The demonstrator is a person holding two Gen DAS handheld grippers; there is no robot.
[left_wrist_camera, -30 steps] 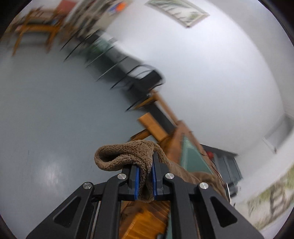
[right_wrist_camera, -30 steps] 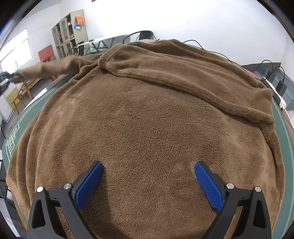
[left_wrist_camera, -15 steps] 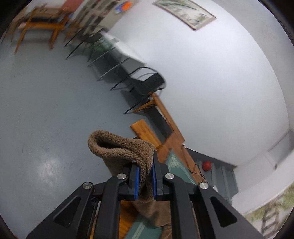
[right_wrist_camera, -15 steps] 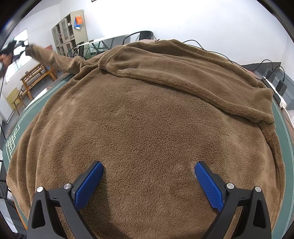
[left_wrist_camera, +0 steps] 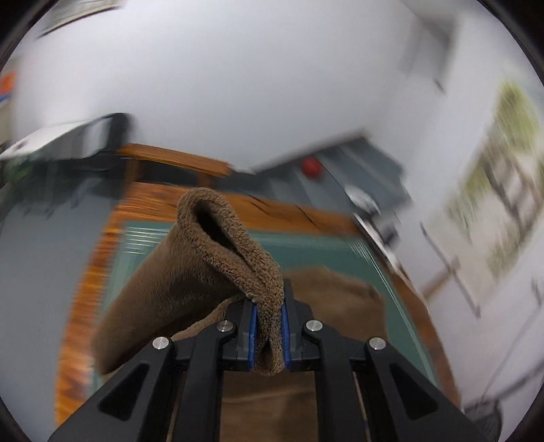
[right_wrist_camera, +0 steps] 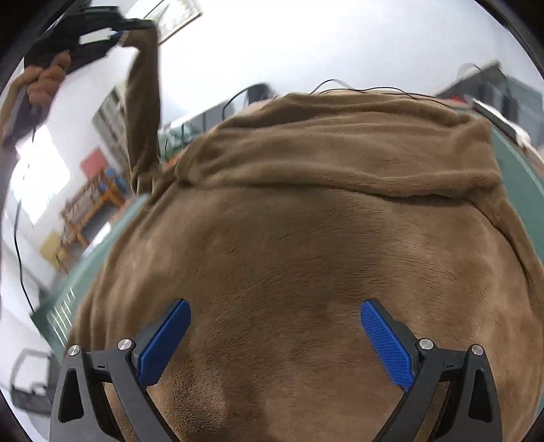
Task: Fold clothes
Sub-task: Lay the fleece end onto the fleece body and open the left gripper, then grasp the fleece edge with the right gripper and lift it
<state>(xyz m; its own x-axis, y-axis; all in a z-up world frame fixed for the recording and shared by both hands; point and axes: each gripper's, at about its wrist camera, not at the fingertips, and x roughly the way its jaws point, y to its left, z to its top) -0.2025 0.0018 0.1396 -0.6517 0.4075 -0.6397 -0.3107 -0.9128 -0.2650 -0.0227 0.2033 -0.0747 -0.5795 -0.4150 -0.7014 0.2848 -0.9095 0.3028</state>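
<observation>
On the green-topped table [right_wrist_camera: 516, 163] with its wooden rim, a brown fleece garment [right_wrist_camera: 306, 255] was spread flat, one sleeve already laid across its far edge. The other sleeve [right_wrist_camera: 144, 102] was held aloft, well above the table; its cuff [left_wrist_camera: 268, 306] was pinched between the blue pads [left_wrist_camera: 252, 335] of the left gripper [left_wrist_camera: 268, 335], whose jaws were closed tight on the pile. The right gripper [right_wrist_camera: 275, 340] was set over the garment's body with jaws spread wide and nothing held; whether the pads touched the fleece could not be told. Step judged in hand: the raised sleeve being folded in over the body. The next move would call for the cuff to be carried across and lowered flat without dragging the body out of place. No brand, label or legible writing was to be seen; the framed picture [right_wrist_camera: 176, 17] on the wall was too blurred to read.
</observation>
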